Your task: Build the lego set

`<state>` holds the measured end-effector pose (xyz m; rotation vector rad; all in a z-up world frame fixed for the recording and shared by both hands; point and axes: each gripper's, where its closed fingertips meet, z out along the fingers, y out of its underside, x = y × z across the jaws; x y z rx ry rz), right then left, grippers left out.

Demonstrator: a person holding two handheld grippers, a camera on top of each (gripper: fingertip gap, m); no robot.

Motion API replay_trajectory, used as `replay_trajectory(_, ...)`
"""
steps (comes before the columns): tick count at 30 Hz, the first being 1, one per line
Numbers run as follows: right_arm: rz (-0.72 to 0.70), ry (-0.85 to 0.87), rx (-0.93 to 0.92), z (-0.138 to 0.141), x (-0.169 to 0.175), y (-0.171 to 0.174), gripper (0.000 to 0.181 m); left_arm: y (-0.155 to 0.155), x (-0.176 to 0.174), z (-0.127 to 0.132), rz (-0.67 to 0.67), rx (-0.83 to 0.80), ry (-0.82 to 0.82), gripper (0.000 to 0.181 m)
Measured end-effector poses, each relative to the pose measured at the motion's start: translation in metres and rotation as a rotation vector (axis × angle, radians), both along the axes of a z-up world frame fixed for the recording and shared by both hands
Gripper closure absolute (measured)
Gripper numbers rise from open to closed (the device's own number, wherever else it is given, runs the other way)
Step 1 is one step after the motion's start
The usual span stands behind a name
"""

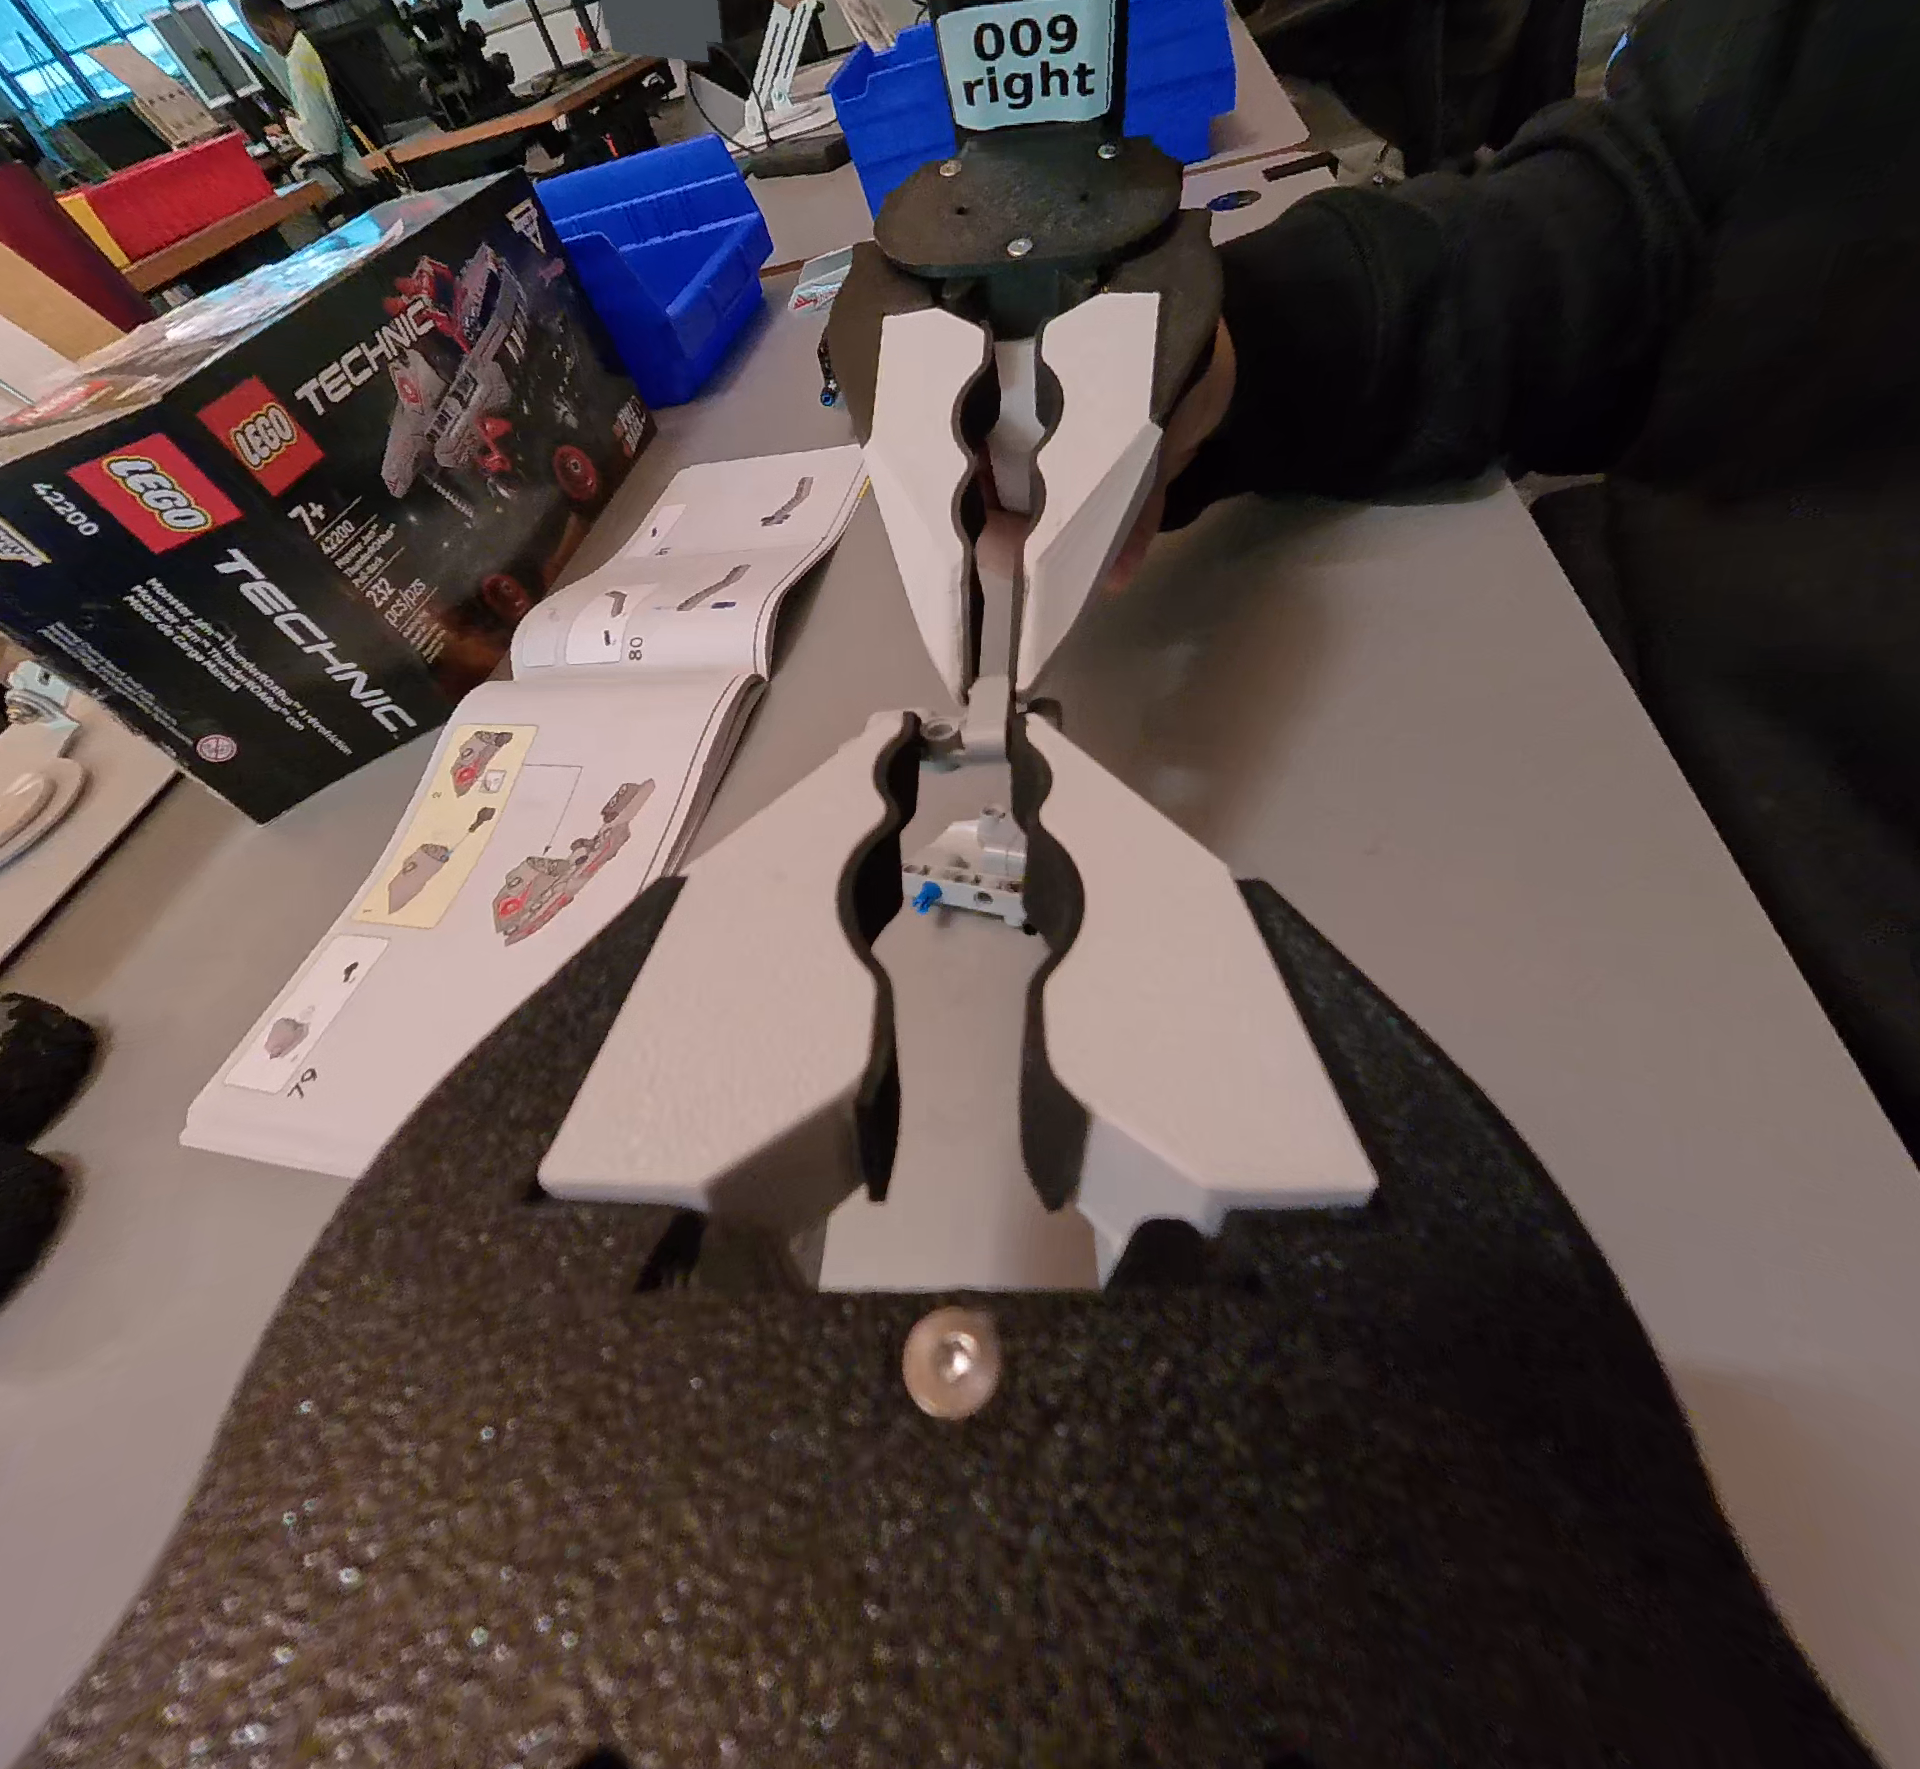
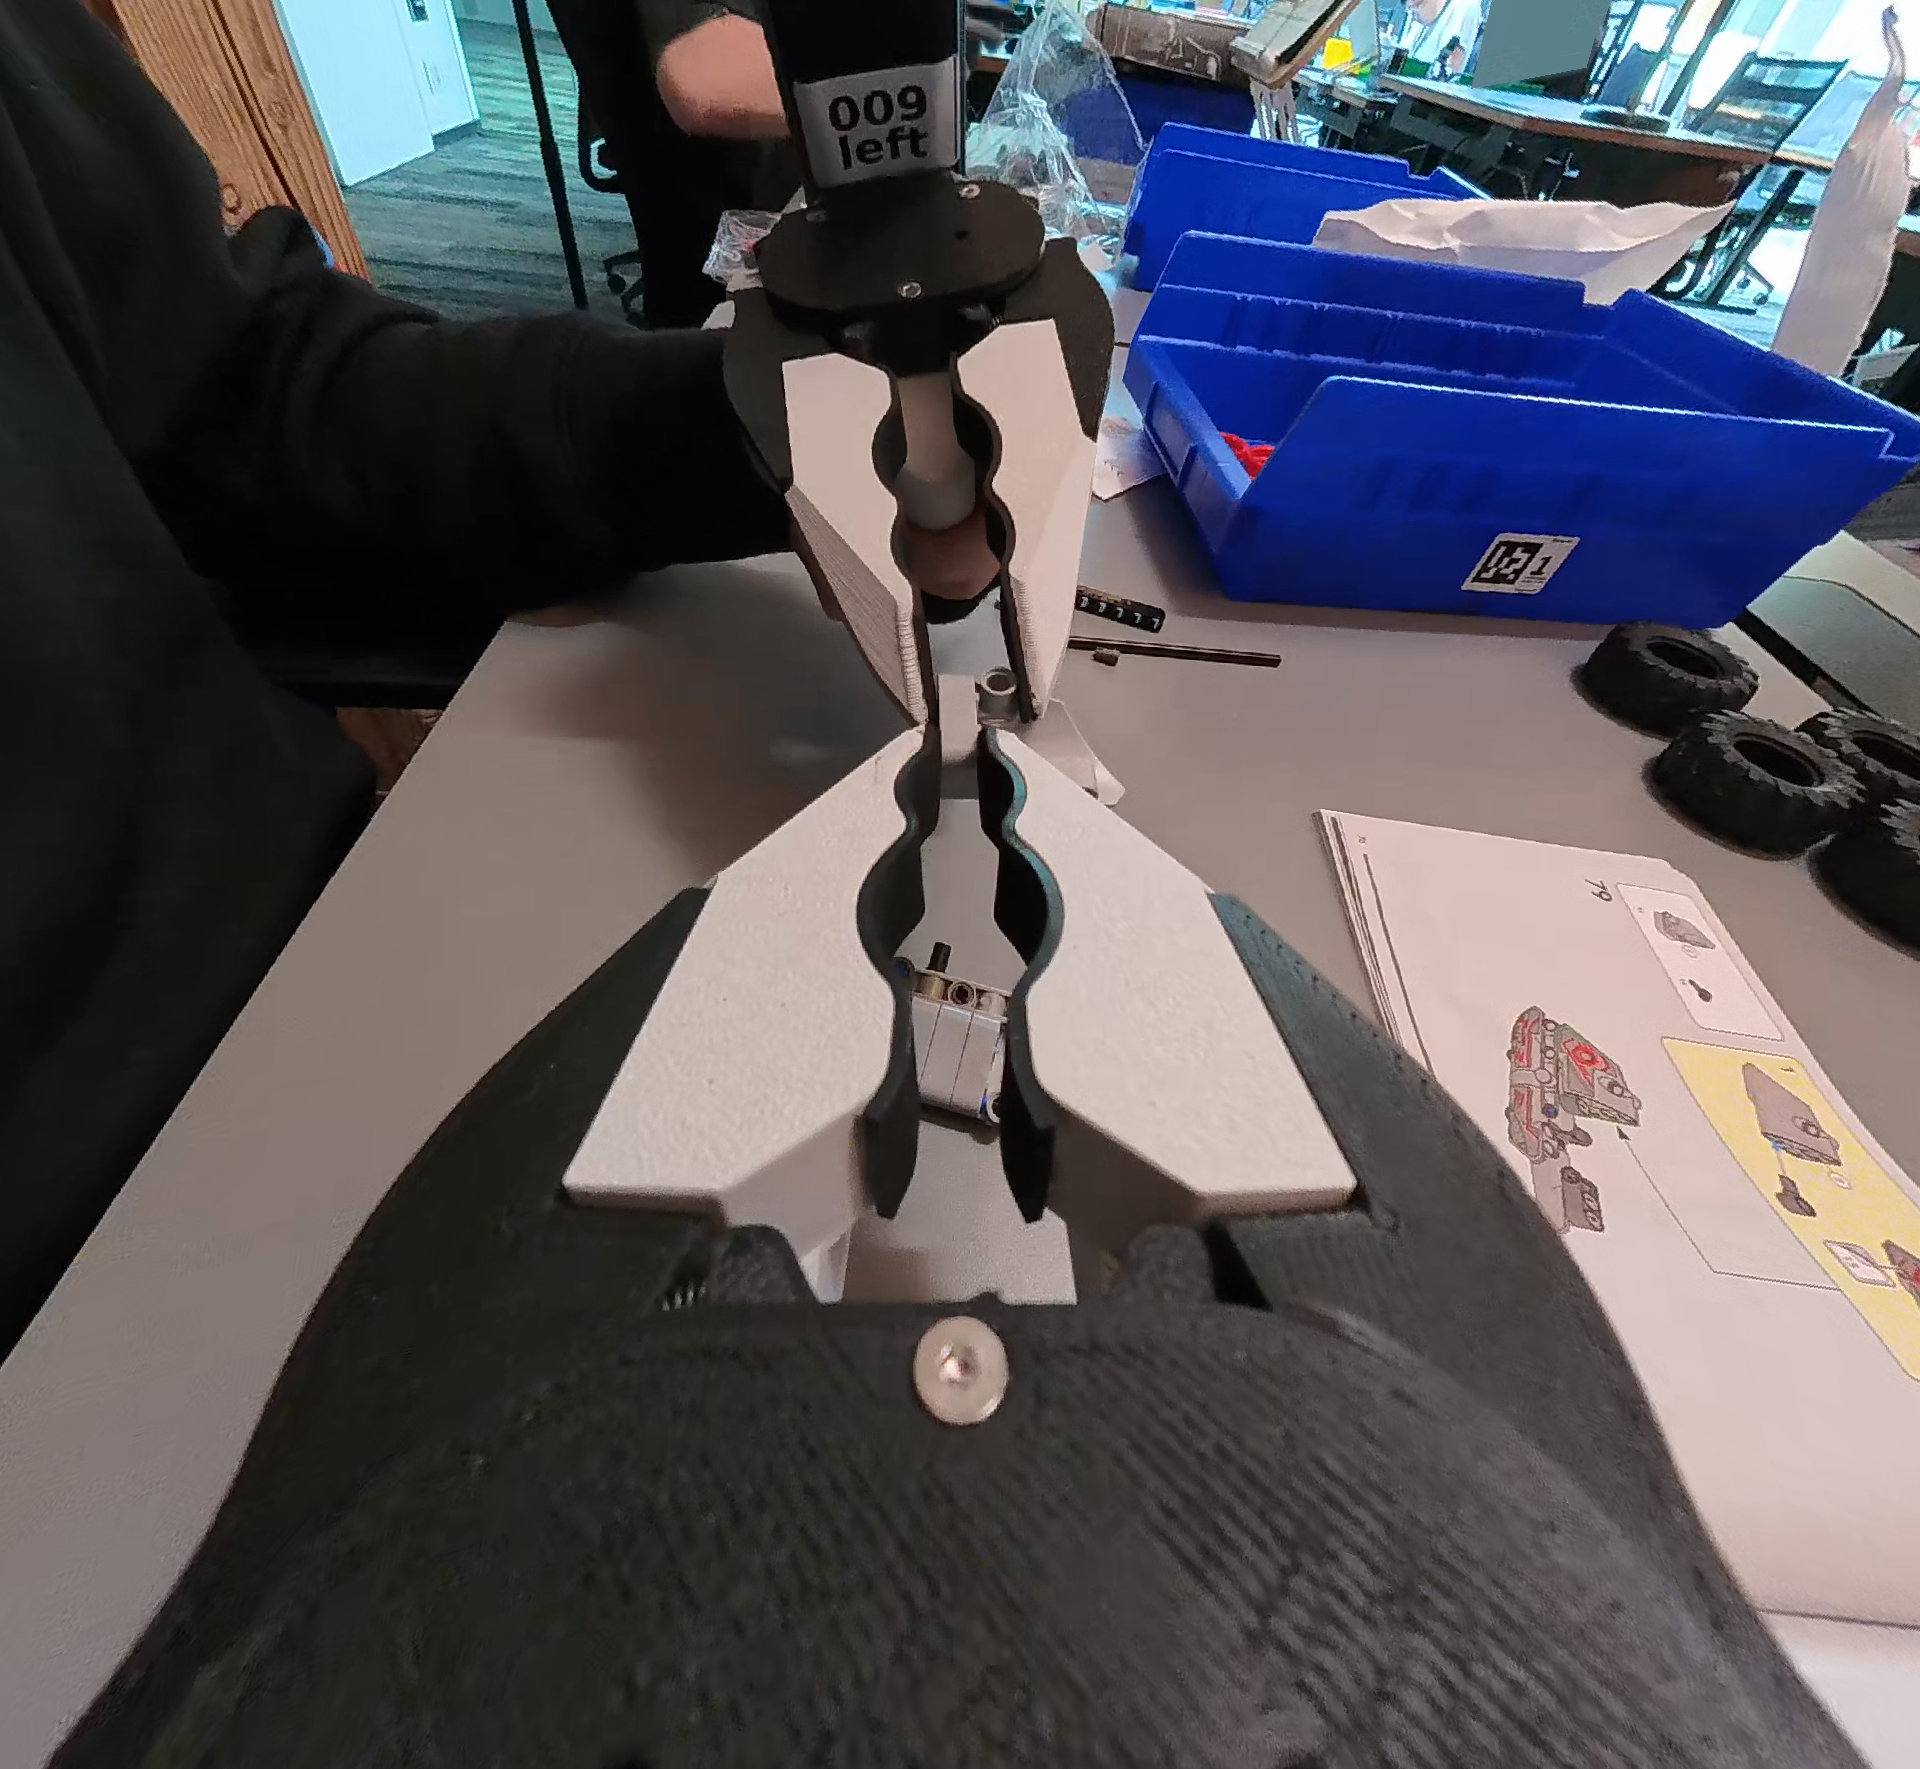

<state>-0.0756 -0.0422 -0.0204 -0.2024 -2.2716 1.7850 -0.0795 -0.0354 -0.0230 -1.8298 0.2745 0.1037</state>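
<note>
Nearest our lenses, in both wrist views, sit the black gripper bodies and their white fingers, and between them hangs the small grey lego assembly (image 1: pixel 971 862) that both grippers meet on, above the grey counter (image 1: pixel 1351 784).

Our left gripper (image 1: pixel 971 732) has its fingers drawn in to a narrow gap; the assembly's upper grey pieces sit right at the tips, and it appears to be pinched there, though the contact itself is partly hidden. Our right gripper (image 2: pixel 951 743) comes in from directly opposite, tip to tip with the left, its fingers likewise nearly closed around a slim light-grey piece (image 1: pixel 987 717) that rises from the assembly. A short grey bush (image 2: pixel 1000 685) stands beside the tips in the right wrist view.

We judge the step in hand to be pressing or seating this piece. The relation that matters: the assembly's long axis runs along the line joining the two grippers, so any push travels straight from one toward the other. Neither is nearer; both are at it.

Beside us lie the open instruction booklet (image 2: pixel 1621 1044), the set's box (image 1: pixel 312 514), black tyres (image 2: pixel 1756 774) and blue bins (image 2: pixel 1507 472).
</note>
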Motion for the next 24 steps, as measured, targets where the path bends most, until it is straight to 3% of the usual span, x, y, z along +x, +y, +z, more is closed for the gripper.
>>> replay_trajectory(24,-0.014,-0.021,0.009,-0.0044,-0.0019,0.0015,0.176,-0.0026,-0.0039,-0.0045,0.027,-0.006,-0.028,0.168)
